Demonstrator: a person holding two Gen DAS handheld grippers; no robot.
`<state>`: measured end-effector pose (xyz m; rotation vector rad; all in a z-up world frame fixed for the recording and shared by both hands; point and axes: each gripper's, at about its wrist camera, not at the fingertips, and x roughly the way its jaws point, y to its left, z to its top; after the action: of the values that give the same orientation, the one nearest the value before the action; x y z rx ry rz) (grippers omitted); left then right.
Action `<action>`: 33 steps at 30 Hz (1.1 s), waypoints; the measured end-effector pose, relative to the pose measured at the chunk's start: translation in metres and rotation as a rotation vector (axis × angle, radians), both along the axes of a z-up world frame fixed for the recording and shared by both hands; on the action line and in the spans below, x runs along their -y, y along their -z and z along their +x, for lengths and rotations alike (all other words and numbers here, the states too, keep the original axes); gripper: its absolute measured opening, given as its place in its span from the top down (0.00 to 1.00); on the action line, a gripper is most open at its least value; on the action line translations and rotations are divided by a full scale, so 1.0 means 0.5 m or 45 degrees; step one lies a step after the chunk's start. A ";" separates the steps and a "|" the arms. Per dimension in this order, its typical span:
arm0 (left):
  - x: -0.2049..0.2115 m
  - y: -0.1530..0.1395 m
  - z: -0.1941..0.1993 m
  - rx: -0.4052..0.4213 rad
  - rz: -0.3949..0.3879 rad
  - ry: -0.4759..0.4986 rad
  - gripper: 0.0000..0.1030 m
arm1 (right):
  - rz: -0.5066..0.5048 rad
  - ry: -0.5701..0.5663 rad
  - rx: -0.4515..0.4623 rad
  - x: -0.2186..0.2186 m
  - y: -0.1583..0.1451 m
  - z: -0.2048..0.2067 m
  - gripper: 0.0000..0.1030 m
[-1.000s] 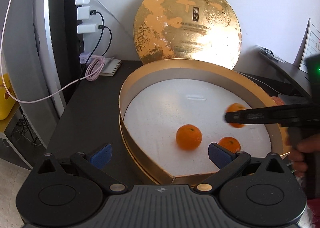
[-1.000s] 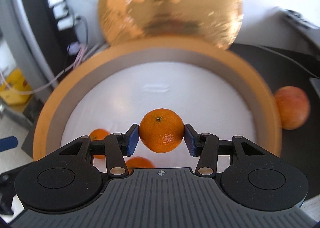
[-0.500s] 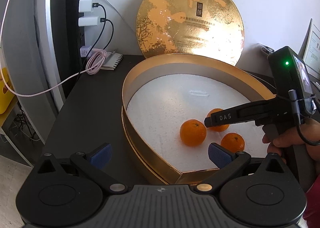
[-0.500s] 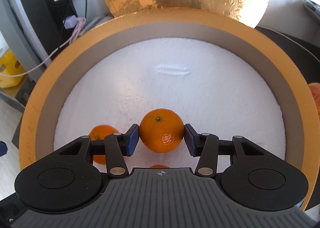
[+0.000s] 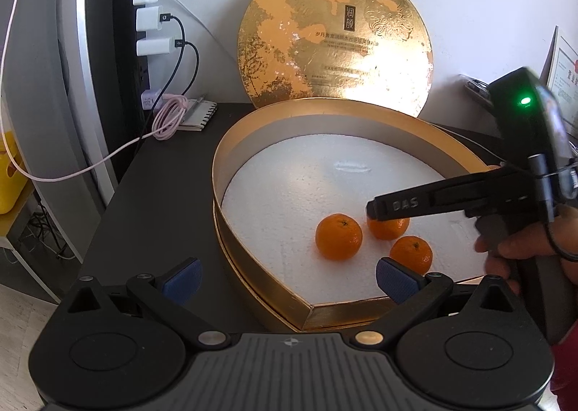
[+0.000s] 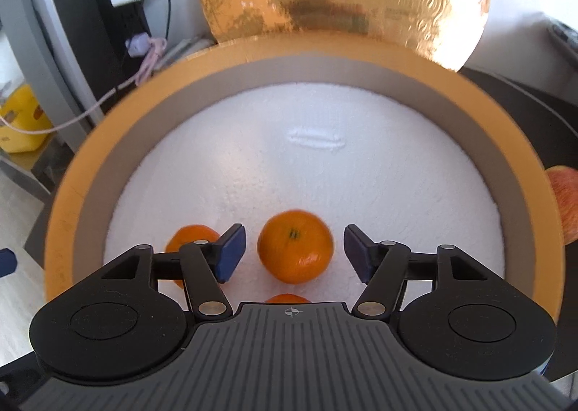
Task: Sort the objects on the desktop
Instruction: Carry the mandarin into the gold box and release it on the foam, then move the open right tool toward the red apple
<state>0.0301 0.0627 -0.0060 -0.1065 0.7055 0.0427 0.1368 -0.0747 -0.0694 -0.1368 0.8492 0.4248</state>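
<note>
A round gold box (image 5: pixel 253 122) (image 6: pixel 361 50) with a white foam floor stands on the black desk. Three tangerines lie in it. My right gripper (image 6: pixel 294 254) has just been opening: its blue pads stand apart from the tangerine (image 6: pixel 295 246) (image 5: pixel 388 228) that rests on the foam between them. In the left wrist view the right gripper (image 5: pixel 375 210) reaches in from the right, over that fruit. The other two tangerines (image 5: pixel 338 236) (image 5: pixel 411 254) lie close by. My left gripper (image 5: pixel 289 279) is open and empty at the box's near edge.
The gold lid (image 5: pixel 334 35) leans on the wall behind the box. An apple (image 6: pixel 565 203) lies outside the box on the right. Chargers (image 5: pixel 151 30), a pink cable (image 5: pixel 169 115) and a small notebook (image 5: pixel 198 115) are at the back left. A hand (image 5: pixel 523 245) holds the right gripper.
The right gripper carried the tangerine down into the box and its jaws opened, so the fruit now rests free on the foam. The left gripper kept still.
</note>
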 end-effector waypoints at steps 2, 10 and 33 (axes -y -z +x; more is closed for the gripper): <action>0.008 -0.005 -0.006 0.004 0.011 0.005 0.00 | 0.030 0.002 0.034 0.016 -0.020 -0.019 0.35; 0.063 -0.015 -0.027 0.016 0.047 0.074 0.00 | 0.169 0.068 0.166 0.128 -0.081 -0.124 0.25; 0.229 -0.016 -0.011 0.005 0.151 0.270 0.00 | 0.295 0.459 0.152 0.396 -0.027 -0.207 0.24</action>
<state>0.0248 -0.0515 0.0021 0.0822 0.7054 -0.1189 0.0335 -0.2726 -0.0558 0.2020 0.6835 0.1716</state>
